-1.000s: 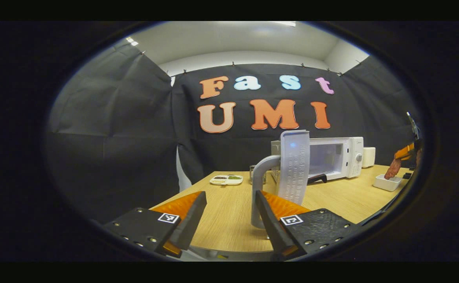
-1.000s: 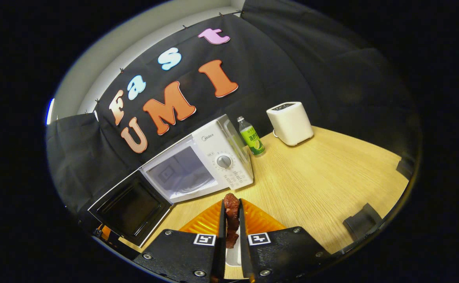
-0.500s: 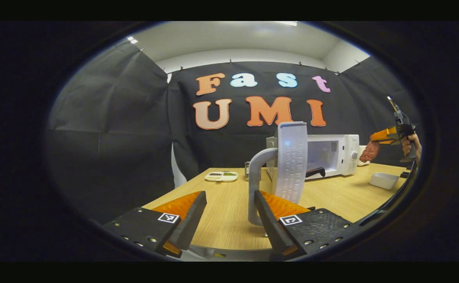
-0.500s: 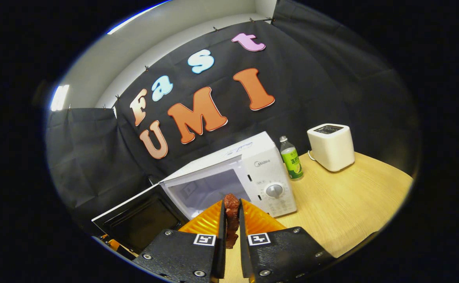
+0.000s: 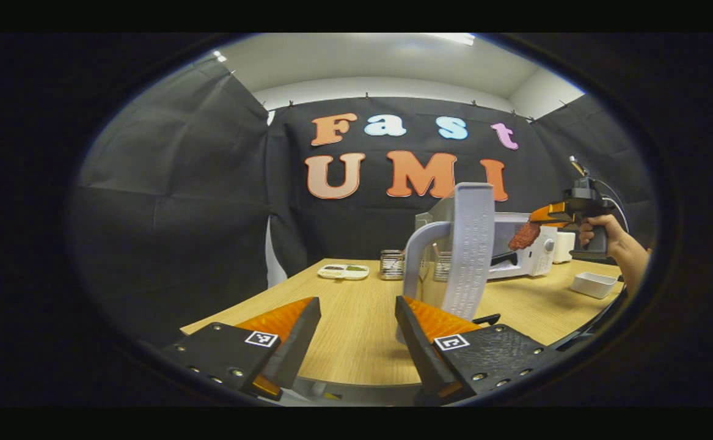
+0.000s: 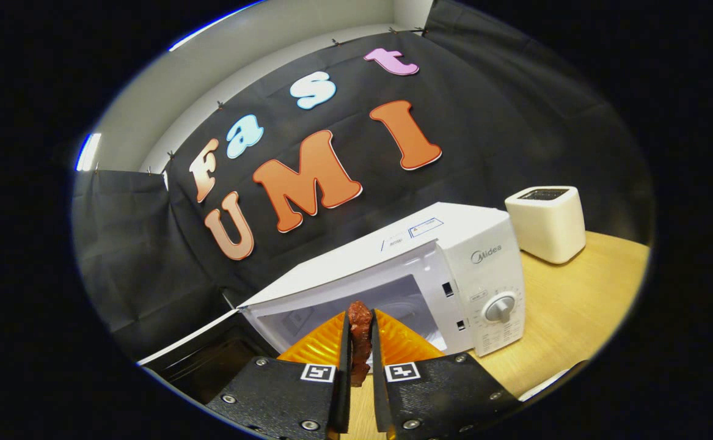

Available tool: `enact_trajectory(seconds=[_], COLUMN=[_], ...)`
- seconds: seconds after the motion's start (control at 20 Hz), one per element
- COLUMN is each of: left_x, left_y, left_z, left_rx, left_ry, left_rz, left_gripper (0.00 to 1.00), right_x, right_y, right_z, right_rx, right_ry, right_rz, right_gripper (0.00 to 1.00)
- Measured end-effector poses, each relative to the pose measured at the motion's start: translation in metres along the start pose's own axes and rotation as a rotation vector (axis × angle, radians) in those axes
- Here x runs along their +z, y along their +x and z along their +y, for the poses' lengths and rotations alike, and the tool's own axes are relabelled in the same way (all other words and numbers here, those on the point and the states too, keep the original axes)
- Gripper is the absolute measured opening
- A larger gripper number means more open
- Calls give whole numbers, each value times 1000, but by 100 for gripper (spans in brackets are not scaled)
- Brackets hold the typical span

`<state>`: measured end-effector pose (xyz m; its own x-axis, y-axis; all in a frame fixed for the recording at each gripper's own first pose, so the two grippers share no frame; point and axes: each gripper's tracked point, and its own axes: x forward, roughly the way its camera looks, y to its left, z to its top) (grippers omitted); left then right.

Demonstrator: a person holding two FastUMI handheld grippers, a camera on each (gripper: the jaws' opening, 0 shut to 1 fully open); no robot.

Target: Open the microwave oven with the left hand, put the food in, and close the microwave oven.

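The white microwave (image 6: 484, 244) stands with its cavity (image 6: 393, 299) exposed and its dark-windowed door (image 6: 209, 360) swung out to the left. My right gripper (image 6: 359, 321) is shut on a reddish-brown piece of meat (image 6: 360, 342), held just in front of the cavity. In the left gripper view the door (image 5: 469, 244) shows edge-on with its grey handle (image 5: 420, 244) just beyond one finger. My left gripper (image 5: 356, 302) is open with nothing between its fingers. Farther off there, the right gripper (image 5: 545, 214) holds the meat (image 5: 522, 235) at the microwave front (image 5: 530, 260).
A white toaster (image 6: 545, 223) stands right of the microwave on the wooden table (image 6: 582, 305). In the left gripper view a white tray (image 5: 594, 284), a divided plate (image 5: 344, 271) and small jars (image 5: 391, 264) sit on the table. A hand (image 5: 613, 241) holds the right gripper.
The right gripper has carried the meat up from the white tray and close to the open cavity. The left gripper has stayed open by the door handle, shifting slightly.
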<state>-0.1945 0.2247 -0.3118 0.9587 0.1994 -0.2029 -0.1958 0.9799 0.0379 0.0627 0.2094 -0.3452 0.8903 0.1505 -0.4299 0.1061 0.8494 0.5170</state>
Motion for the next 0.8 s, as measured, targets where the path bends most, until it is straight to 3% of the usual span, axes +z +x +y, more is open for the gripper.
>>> enact_trajectory(seconds=[0.2,0.6,0.8], left_x=[1,0,-5], left_y=[-2,-7,-9], left_z=[22,44,55], left_rx=[55,121,156], left_ry=[23,17,18], left_rz=[0,13,28], left_gripper=[76,77,77], right_x=[-22,-58,-71], right_y=[35,91,108], right_z=[-8,12,10], right_rx=[-63,-86,-142], right_ry=[52,312,391], right_rz=[20,-2,-51], right_gripper=[16,16,16])
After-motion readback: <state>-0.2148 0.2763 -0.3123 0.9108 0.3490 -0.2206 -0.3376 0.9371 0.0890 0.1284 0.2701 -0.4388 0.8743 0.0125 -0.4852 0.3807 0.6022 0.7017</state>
